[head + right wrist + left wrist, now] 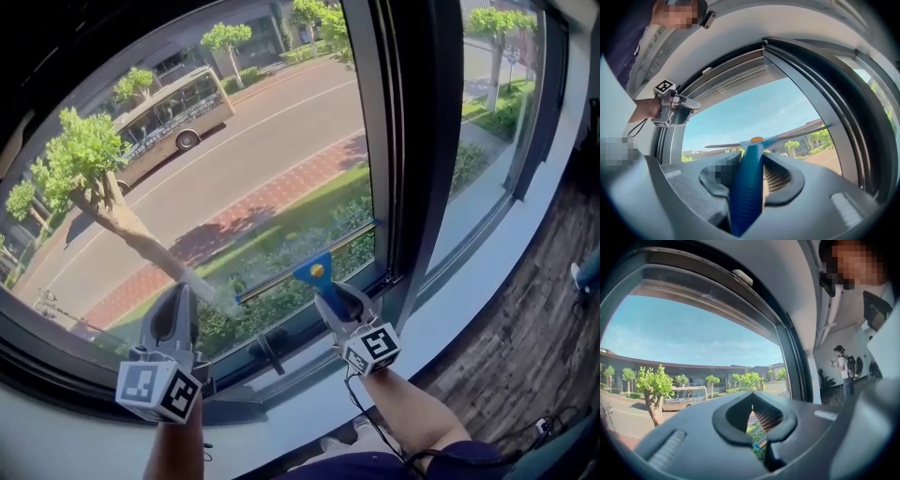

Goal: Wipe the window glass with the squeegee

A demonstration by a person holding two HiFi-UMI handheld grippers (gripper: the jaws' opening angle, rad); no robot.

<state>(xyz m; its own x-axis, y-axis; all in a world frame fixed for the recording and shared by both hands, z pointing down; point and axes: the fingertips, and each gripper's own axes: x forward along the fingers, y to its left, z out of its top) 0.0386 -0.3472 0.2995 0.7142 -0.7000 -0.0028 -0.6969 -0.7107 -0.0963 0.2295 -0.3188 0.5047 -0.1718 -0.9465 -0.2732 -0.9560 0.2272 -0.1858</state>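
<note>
Squeegee (314, 270) blade lies slanted against the lower part of the window glass (234, 141), just above the bottom frame, its higher end near the dark upright post (412, 141). Only the head view shows this placement. The right gripper view shows the hold itself: the right hand-held gripper (752, 174) is clamped on the blue handle (747, 187), which runs up between both ribbed pads to the orange-dotted head.

The left hand-held gripper (181, 292) hangs apart from the squeegee, to its left. Its own view shows the left hand-held gripper (752, 397) with tips together and nothing between them. That view alone catches a bus (684, 397) seen side-on and a person with a backpack (843, 369) standing inside the room.
</note>
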